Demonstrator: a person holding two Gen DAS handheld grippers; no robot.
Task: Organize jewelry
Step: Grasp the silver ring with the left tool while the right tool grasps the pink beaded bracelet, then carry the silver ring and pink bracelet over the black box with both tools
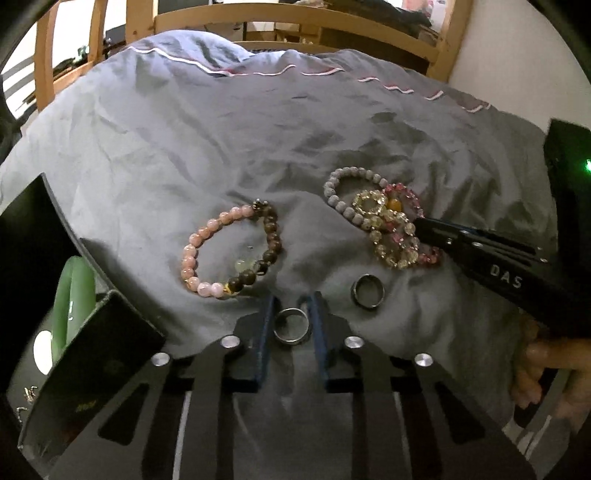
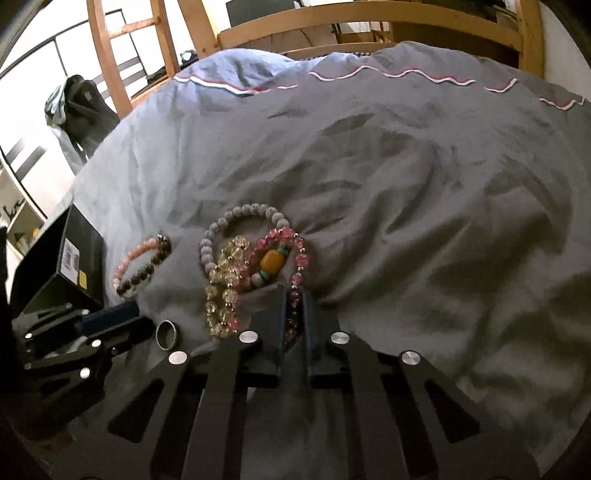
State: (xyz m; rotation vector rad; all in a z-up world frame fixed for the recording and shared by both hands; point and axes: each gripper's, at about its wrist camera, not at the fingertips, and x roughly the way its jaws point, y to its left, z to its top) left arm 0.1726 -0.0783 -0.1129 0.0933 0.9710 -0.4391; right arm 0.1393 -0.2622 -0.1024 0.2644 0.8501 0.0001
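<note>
Jewelry lay clustered on near part of rumpled grey duvet [image 1: 184,147]; wide bare fabric stretched beyond toward wooden bed frame [image 2: 369,22]. Left gripper [image 1: 291,310] sat clenched around silver ring [image 1: 291,326], second ring [image 1: 367,291] just beside. Right gripper [image 2: 293,299] pinched pink crystal bracelet [image 2: 295,266] in tangled bead pile. Black box [image 2: 70,258] bounded left edge.
</note>
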